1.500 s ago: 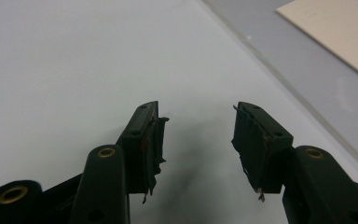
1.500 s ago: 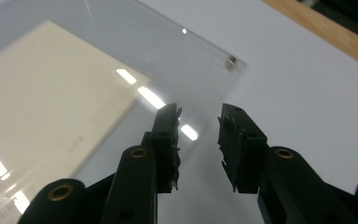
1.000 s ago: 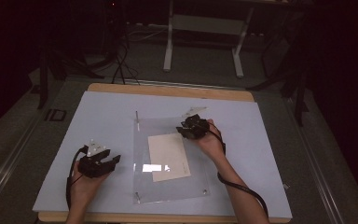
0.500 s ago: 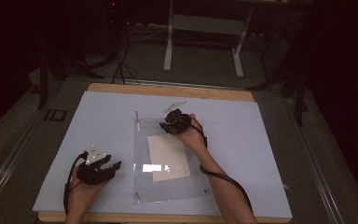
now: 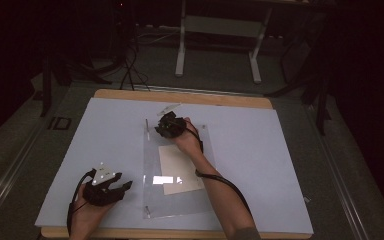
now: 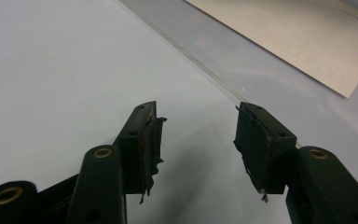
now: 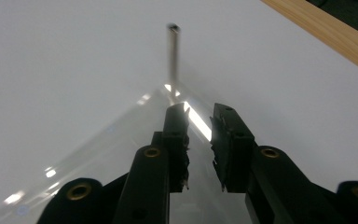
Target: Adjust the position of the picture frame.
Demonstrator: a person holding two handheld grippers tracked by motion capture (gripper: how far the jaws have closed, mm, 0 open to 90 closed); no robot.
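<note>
right tongs (image 7: 199, 140) closing over clear sheet's (image 5: 180, 210) far corner by the metal pin (image 7: 173, 60).

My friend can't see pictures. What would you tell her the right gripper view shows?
Two black jaws of the right gripper, a narrow gap between them, have just been closing around the far corner of a clear plastic sleeve on a white table. A thin metal rod sticks out beyond that corner.

Right gripper (image 5: 170, 125) jaws hidden under its own body in high view; contact w/ clear sheet (image 5: 180, 200) edge can't be told. Envelope (image 6: 289, 32) cut off by top and right edges in left gripper view. Metal pin (image 7: 172, 60) tip blurred.
</note>
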